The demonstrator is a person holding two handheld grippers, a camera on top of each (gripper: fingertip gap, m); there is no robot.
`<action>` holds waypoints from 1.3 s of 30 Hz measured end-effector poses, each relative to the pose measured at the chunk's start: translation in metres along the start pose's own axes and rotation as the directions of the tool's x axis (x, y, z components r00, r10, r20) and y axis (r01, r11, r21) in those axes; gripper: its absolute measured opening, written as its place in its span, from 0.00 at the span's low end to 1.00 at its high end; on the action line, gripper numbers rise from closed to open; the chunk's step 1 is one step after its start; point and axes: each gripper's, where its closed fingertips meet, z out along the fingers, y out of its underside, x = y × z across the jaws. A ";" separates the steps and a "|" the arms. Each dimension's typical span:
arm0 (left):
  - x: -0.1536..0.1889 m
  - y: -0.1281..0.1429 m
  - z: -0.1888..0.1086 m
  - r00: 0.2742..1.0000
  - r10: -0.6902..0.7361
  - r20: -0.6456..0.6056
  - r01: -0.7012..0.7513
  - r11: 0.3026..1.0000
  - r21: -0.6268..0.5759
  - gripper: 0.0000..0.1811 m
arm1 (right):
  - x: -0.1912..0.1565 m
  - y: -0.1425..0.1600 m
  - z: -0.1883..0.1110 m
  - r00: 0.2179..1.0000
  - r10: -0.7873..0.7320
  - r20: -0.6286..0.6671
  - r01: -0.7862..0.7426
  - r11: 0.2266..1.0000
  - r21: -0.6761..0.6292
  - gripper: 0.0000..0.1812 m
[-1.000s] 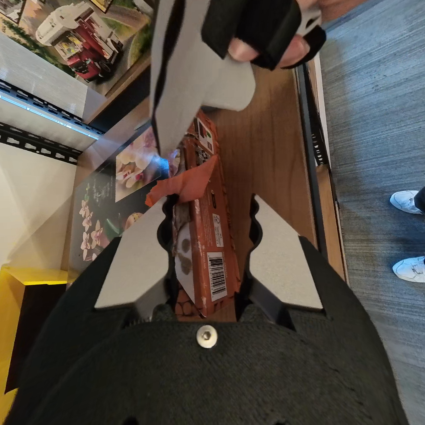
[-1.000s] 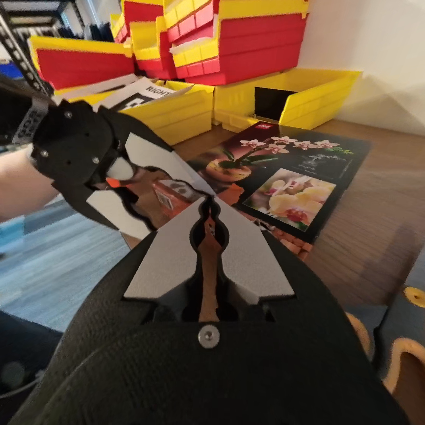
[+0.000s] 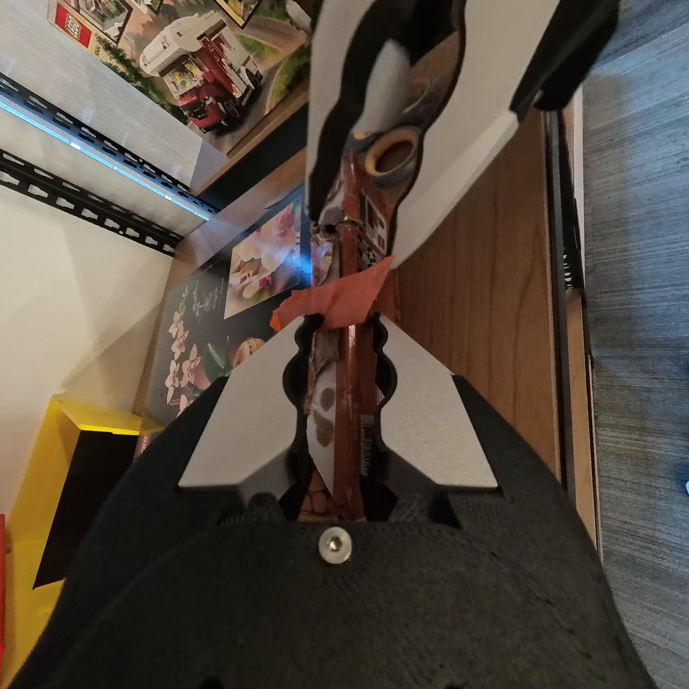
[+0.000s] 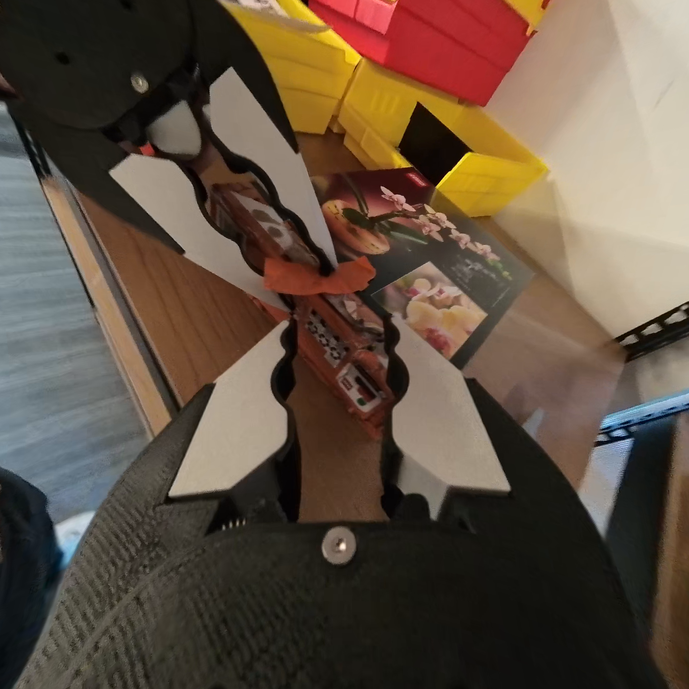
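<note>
Bins: yellow bins (image 4: pixel 496 175) ahead and right of the right gripper, against the wall; the one nearest the orchid box shows a dark inside, contents not visible. Red bins (image 4: pixel 428 41) are stacked on them; exact count unclear.
Boxes: three. One brown carton (image 3: pixel 350 391); one flat orchid-picture box (image 4: pixel 440 283) lying on the wooden shelf (image 3: pixel 466 335); one camper-van picture box (image 3: pixel 208 74) farther ahead of the left gripper, to its left.
Carton look: long, narrow, torn along one edge, grey card showing, a barcode panel, crumpled orange tape (image 3: pixel 332 302) across its middle.
Left gripper (image 3: pixel 341 324): clamped on the carton, which runs lengthwise between the fingers; tape just past the tips.
Right gripper (image 4: pixel 341 324): jaws spread, holding nothing; the carton's far end sits between its tips, contact unclear.
Tape roll (image 3: pixel 391 156): one, seen beyond the carton through the right gripper's fingers.
</note>
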 end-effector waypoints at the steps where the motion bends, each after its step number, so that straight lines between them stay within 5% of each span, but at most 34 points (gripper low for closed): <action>1: 0.000 0.000 0.000 1.000 0.002 0.000 -0.002 1.000 -0.002 0.17 | 0.003 -0.001 0.000 0.999 -0.053 0.003 0.053 0.998 -0.013 0.22; 3: 0.000 0.002 -0.002 1.000 0.006 0.003 -0.006 1.000 -0.007 0.17 | 0.006 -0.003 0.005 0.989 -0.146 0.032 0.147 0.988 -0.037 0.30; 10: -0.002 0.006 -0.008 0.999 0.034 0.021 -0.034 0.999 -0.015 0.17 | -0.002 0.001 0.029 0.951 -0.183 0.250 0.217 0.970 -0.113 0.30; 20: -0.010 0.018 -0.020 0.995 0.034 0.094 -0.029 0.998 -0.052 0.23 | -0.005 0.005 0.038 0.944 -0.185 0.272 0.240 0.953 -0.184 0.27; 31: -0.013 0.035 -0.028 0.981 -0.190 0.050 0.191 0.981 -0.035 0.29 | -0.005 0.006 0.038 0.946 -0.181 0.270 0.235 0.954 -0.185 0.27; 39: -0.016 0.026 -0.022 0.990 -0.139 0.022 0.140 0.989 -0.047 0.30 | -0.005 0.006 0.038 0.945 -0.173 0.277 0.230 0.955 -0.187 0.27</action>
